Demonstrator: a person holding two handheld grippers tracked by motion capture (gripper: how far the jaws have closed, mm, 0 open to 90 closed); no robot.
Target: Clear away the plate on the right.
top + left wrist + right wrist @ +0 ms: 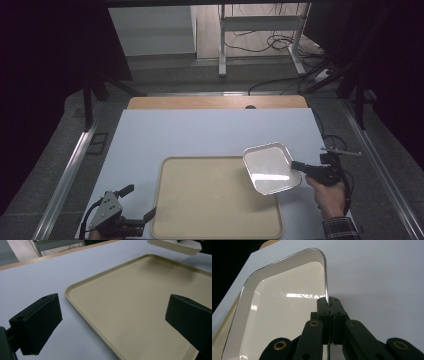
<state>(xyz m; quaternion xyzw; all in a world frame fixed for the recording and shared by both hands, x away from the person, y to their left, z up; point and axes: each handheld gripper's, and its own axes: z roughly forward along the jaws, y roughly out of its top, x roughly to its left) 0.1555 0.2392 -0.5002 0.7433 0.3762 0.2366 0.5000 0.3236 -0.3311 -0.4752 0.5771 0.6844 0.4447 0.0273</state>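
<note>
A shallow white rectangular dish (pixel 270 167) with a shiny rim hangs tilted over the far right corner of a beige tray (pixel 210 200). My right gripper (pixel 296 165) is shut on the dish's right rim, held by a hand with a plaid sleeve. In the right gripper view the two jaws (pixel 328 301) pinch the thin rim edge of the dish (pixel 282 315). My left gripper (pixel 140 201) rests at the tray's near left corner, open. In the left gripper view its jaws (pixel 112 312) stand wide apart over the tray (pixel 140 297), and the dish (pixel 175 246) shows at the top right.
The tray lies on a pale blue mat (pixel 200 135) that covers a wooden table (pixel 215 102). Metal rails (pixel 65 175) run along both sides of the table. A desk frame (pixel 260 35) and cables stand on the floor beyond.
</note>
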